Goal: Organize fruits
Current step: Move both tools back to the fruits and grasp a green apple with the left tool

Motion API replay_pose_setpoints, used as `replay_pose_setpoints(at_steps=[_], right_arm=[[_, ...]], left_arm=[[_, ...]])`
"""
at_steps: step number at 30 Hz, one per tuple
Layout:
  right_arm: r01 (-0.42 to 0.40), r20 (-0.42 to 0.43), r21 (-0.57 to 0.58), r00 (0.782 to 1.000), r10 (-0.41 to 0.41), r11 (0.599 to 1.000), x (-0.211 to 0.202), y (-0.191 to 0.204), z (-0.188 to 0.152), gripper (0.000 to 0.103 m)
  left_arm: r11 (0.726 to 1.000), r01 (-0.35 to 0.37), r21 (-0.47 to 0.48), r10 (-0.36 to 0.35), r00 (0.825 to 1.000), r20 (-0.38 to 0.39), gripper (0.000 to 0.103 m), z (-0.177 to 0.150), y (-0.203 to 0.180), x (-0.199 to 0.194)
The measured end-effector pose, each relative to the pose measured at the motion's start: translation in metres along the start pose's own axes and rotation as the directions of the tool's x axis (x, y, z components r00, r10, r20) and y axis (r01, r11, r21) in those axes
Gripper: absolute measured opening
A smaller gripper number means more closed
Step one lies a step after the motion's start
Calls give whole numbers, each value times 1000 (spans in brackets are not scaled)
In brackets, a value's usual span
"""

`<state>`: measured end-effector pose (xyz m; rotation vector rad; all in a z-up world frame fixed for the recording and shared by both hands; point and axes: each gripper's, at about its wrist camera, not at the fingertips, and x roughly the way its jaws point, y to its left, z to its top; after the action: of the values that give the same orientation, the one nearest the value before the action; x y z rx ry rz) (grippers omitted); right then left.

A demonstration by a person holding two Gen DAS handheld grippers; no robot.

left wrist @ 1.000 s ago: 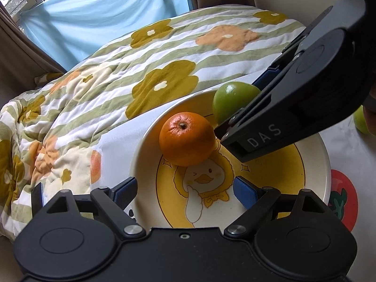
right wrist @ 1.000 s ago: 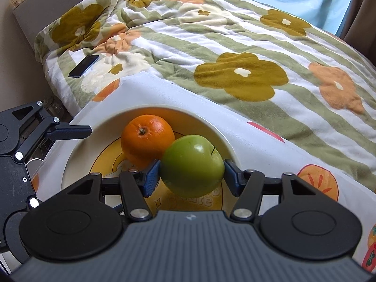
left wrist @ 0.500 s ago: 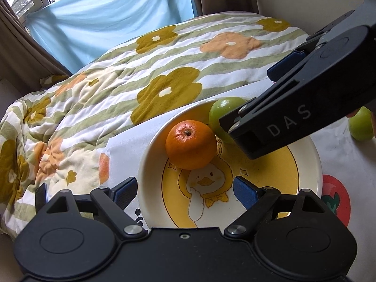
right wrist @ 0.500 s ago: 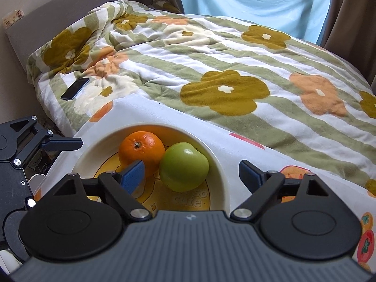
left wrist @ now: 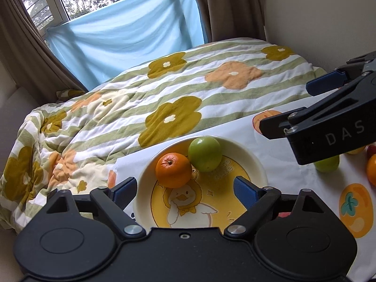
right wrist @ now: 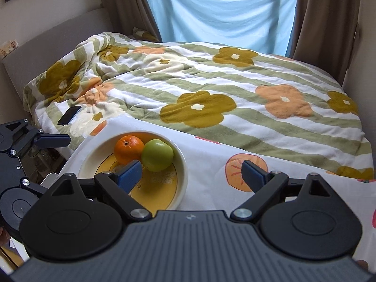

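A cream bowl with a yellow duck print holds an orange and a green apple, touching each other. My left gripper is open and empty, just short of the bowl. My right gripper is open and empty, raised and drawn back to the right of the bowl; the orange and apple show there too. The right gripper's body also shows in the left wrist view.
The bowl stands on a white cloth with fruit prints. Another green apple, an orange and other fruit lie at the right edge. Behind is a flowered quilt with a black phone.
My right gripper opened, let go of the green apple in the bowl beside the orange, then rose and drew back to the right. My left gripper also pulled back.
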<state>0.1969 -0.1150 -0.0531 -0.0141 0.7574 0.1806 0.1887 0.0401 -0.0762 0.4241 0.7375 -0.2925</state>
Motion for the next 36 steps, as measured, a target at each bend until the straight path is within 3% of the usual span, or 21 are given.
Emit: replay_pose_setpoints(at_steps=[3,17,25,36], right_arm=[[11,12,7,1000,-11,1000,-27,-18,-13,103],[91,-1,59,996,-91,994,-111,-110,-90,103],[135,-40,129,991,-131,982,-110,-138,-138,103],[166,-74,175,985,-155,970,-84,-136,-184,103]], left_arm=[[1000,-13,-20,13,1000,26,101,2,-18,-20],[1000,20,-17,-19,997,69,101,-7,-116,-65],[997,65,37,-68,995,73,101,-8,-151,-40],[985,137,102,-143,988,58,100,-4,-175,20]])
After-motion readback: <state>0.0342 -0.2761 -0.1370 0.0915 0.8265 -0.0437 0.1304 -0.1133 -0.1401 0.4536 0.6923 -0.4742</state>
